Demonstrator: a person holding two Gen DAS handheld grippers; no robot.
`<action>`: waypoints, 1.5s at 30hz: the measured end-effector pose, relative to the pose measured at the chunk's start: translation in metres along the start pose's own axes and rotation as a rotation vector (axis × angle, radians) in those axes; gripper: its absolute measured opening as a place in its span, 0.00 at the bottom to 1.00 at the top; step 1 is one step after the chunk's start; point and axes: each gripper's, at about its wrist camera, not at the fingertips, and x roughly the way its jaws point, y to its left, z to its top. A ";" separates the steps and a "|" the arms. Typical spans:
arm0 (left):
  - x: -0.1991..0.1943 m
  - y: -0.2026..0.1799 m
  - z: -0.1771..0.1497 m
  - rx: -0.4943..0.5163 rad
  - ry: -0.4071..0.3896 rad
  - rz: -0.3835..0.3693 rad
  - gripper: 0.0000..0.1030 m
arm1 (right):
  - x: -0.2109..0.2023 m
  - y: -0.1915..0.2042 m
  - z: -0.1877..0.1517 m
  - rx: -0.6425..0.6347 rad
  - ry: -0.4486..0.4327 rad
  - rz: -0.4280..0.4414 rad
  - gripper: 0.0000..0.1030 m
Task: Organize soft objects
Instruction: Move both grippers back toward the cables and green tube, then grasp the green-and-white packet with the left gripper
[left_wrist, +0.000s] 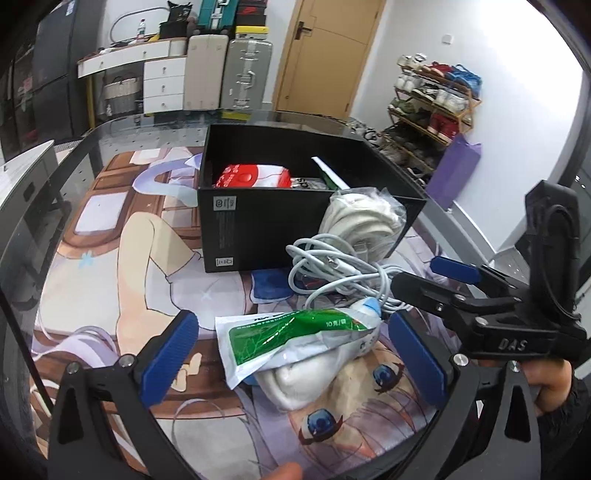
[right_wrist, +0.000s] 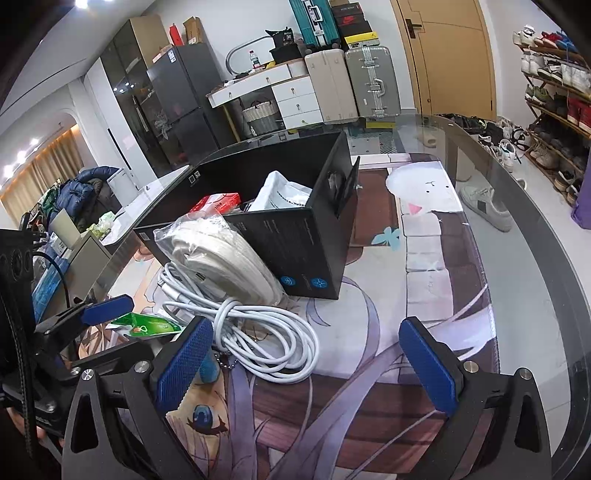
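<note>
The left gripper (left_wrist: 291, 354) is spread wide around a green-and-white packet (left_wrist: 291, 336) lying on a white sock (left_wrist: 295, 387), apparently not touching. The right gripper (right_wrist: 306, 365) gapes beside the white cable (right_wrist: 258, 332), near the table's front edge by the black box (right_wrist: 295, 236).

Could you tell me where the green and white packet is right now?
In the left wrist view, the green and white packet lies on the mat between the open left gripper fingers, beside the white cable.

I count one black box (left_wrist: 258, 225), one white cable coil (left_wrist: 332, 273) and one bagged cream bundle (left_wrist: 364, 218). One green-and-white packet (left_wrist: 291, 332). Inside the box, one red pack (left_wrist: 251, 176).
</note>
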 end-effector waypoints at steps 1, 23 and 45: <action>0.001 0.001 0.000 -0.017 -0.006 0.010 1.00 | 0.000 0.000 0.000 0.001 0.001 0.000 0.99; -0.003 0.017 -0.006 -0.070 -0.044 -0.040 0.62 | 0.005 0.002 -0.004 -0.010 0.010 -0.002 0.99; -0.013 0.035 -0.001 -0.109 -0.077 -0.036 0.62 | -0.004 -0.017 0.000 -0.008 0.018 -0.069 0.99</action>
